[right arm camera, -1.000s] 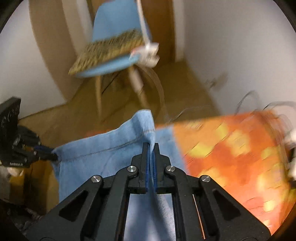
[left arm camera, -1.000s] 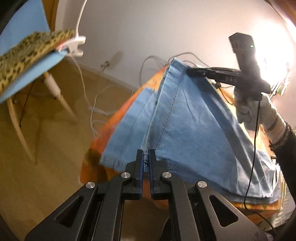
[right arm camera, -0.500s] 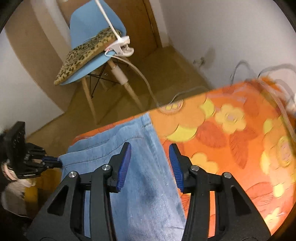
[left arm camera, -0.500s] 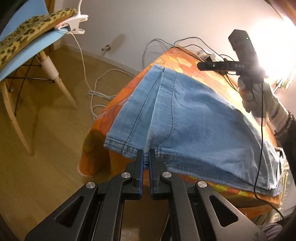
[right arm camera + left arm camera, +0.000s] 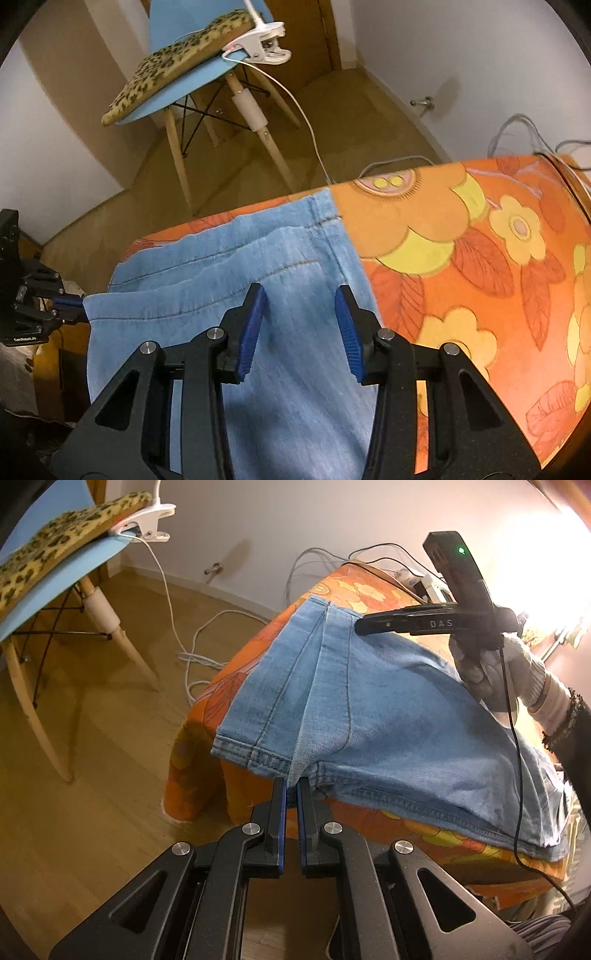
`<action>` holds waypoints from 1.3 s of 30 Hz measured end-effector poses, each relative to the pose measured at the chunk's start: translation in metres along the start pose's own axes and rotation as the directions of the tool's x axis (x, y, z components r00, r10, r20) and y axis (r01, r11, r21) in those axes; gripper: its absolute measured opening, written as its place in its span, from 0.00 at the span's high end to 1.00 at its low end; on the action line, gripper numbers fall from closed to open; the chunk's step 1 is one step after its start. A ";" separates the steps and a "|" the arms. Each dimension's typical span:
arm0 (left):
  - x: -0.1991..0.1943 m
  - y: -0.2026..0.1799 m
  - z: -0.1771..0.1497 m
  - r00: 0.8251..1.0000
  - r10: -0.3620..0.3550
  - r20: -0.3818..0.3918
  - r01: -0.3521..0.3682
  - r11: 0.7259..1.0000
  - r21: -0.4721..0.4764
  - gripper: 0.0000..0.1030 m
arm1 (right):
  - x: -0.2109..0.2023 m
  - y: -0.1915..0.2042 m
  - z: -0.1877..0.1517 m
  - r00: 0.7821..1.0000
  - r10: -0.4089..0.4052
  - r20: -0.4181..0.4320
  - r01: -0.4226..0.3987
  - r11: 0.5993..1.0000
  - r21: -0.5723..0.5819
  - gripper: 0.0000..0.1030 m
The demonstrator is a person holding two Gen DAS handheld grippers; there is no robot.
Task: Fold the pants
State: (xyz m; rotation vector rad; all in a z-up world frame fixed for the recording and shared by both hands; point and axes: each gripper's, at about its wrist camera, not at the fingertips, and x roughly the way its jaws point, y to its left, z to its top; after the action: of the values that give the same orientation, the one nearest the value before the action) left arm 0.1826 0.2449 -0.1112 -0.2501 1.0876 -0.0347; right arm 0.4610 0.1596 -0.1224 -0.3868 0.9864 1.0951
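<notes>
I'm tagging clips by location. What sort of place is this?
Probably a room in a home: wooden floor, a blue chair with a leopard-print cushion, and jeans on a table under a floral orange cloth.

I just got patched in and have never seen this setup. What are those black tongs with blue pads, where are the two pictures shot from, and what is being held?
No robot here: a person holds a pair of tongs in each hand, with a camera on each looking along its fingers. The left view shows the left tongs shut on the hem of the blue jeans, which lie on an orange flowered cloth. The right view shows the right tongs over the denim, gripping nothing, jaws closing. A blue chair stands behind.
</notes>
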 end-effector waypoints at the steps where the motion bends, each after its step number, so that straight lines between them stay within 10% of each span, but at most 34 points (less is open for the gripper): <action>1: -0.001 -0.001 0.000 1.000 0.001 0.001 -0.001 1.000 0.001 0.96 | 0.002 0.003 0.000 1.000 -0.001 -0.004 0.001 1.000 -0.003 0.68; 7: -0.006 0.004 -0.004 1.000 -0.022 0.010 0.022 0.999 -0.036 0.95 | -0.002 0.018 -0.005 0.997 -0.072 0.018 0.073 0.995 -0.072 0.94; 12: -0.005 0.018 -0.005 0.999 -0.053 -0.011 0.051 0.989 -0.137 0.74 | -0.023 0.013 -0.002 0.992 -0.086 0.087 0.090 0.995 -0.037 0.97; 29: 0.015 -0.002 0.024 0.974 -0.224 -0.030 0.196 0.903 -0.382 0.59 | -0.054 0.018 0.001 0.984 -0.085 0.155 0.090 0.996 -0.024 0.97; 31: 0.019 -0.003 0.025 0.975 -0.220 -0.027 0.192 0.899 -0.394 0.62 | -0.054 0.019 0.000 0.984 -0.087 0.155 0.092 0.995 -0.024 0.97; 33: 0.020 -0.006 0.026 0.978 -0.206 -0.024 0.181 0.904 -0.387 1.00 | -0.054 0.019 0.001 0.984 -0.090 0.153 0.095 0.995 -0.028 0.97; 39: 0.008 -0.015 0.015 0.990 -0.135 0.029 0.137 0.937 -0.322 1.00 | -0.063 0.021 0.000 0.982 -0.097 0.162 0.104 0.994 -0.031 0.97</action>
State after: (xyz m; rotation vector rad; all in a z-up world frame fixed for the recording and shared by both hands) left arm 0.2014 0.2317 -0.1081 -0.6216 1.0655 0.0221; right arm 0.4358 0.1341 -0.0667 -0.3707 0.7958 1.0385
